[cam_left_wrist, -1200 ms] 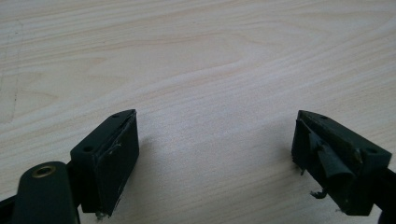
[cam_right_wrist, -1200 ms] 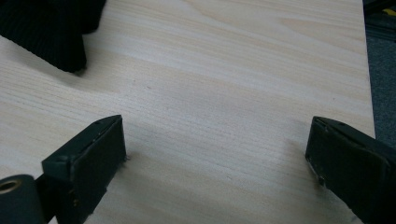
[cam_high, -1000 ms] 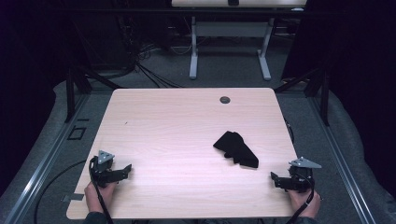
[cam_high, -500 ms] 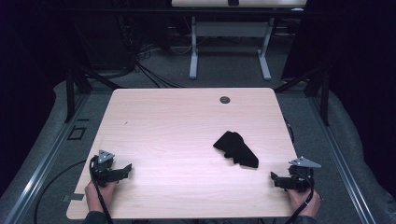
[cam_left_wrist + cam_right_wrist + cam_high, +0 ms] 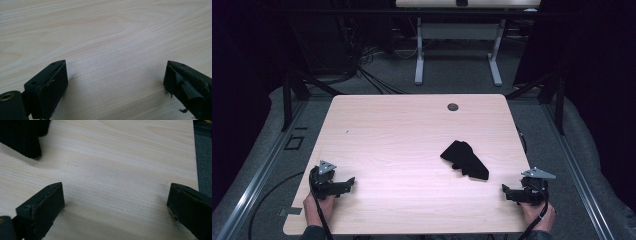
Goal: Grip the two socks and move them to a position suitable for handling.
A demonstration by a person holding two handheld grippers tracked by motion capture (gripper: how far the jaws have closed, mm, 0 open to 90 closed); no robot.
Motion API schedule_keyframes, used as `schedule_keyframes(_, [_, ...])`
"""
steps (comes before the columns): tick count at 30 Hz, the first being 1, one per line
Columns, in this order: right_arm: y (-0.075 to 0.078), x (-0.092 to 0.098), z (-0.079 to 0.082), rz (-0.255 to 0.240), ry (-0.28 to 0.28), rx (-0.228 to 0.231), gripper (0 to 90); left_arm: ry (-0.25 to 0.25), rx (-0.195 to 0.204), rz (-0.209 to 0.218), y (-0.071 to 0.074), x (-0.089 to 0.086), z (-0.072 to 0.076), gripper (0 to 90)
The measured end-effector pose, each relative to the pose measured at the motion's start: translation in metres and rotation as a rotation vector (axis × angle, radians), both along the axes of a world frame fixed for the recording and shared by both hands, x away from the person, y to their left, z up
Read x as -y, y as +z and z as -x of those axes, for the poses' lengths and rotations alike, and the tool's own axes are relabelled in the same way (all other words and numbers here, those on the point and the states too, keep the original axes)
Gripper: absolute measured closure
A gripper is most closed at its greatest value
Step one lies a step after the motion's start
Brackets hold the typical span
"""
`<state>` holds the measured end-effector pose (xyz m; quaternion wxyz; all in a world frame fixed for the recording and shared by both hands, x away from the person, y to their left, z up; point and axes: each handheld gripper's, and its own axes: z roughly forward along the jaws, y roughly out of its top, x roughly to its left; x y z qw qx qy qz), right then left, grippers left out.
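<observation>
One crumpled black cloth (image 5: 464, 159) lies on the right half of the pale wood-grain tabletop (image 5: 402, 135), toward the near edge, and it is the single loose thing on the board. Two black hand-held grippers rest at the near corners, one per hand. At the near left corner the left gripper (image 5: 350, 181) sits low on the wood with its tips pointing toward the table's middle; its own view shows the two black jaws spread wide with bare wood between them (they have just been opening a little further). At the near right corner the right gripper (image 5: 505, 189) points inward too, jaws likewise spread wide and holding nothing; in its view a ribbed corner of the cloth (image 5: 21, 137) shows at the upper left, apart from both jaws. Each gripper carries one grey three-cornered plate on top and trails one dark cable.

One small dark round grommet (image 5: 453, 107) is set near the far edge of the tabletop. Grey carpet (image 5: 452, 80) covers the floor around it, a tangle of black cables lies beyond the far left corner, and the two white legs of another table (image 5: 419, 55) stand farther back in a dim room.
</observation>
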<state>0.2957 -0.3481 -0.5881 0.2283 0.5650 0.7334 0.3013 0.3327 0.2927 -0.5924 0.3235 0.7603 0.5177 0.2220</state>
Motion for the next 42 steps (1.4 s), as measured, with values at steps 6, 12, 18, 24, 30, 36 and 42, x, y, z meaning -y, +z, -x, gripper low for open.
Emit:
schedule_keyframes(6, [0.011,-0.004,-0.004,-0.009,0.021,-0.044,2.2,-0.025,-0.011,-0.005,-0.001,0.001,-0.001,1.4])
schedule_keyframes(12, [0.029,-0.016,-0.010,0.004,0.062,-0.038,2.7,-0.023,-0.011,-0.005,-0.001,0.001,-0.001,0.5])
schedule_keyframes(18, [0.063,-0.042,-0.025,-0.020,0.151,-0.033,12.6,-0.021,-0.011,-0.004,-0.001,0.001,-0.001,0.5])
schedule_keyframes(24, [0.080,-0.072,-0.052,-0.023,0.236,-0.079,28.4,-0.024,-0.015,-0.005,0.000,0.001,-0.001,0.3])
schedule_keyframes(30, [0.084,-0.093,-0.076,-0.015,0.286,-0.115,43.7,-0.024,-0.015,-0.005,0.000,0.001,-0.001,0.3])
schedule_keyframes(36, [0.079,-0.103,-0.106,-0.049,0.328,-0.198,56.7,-0.024,-0.015,-0.005,0.000,0.001,-0.001,0.3])
schedule_keyframes(42, [0.074,-0.111,-0.116,-0.031,0.318,-0.257,78.0,-0.025,-0.014,-0.005,-0.001,0.001,-0.002,0.3])
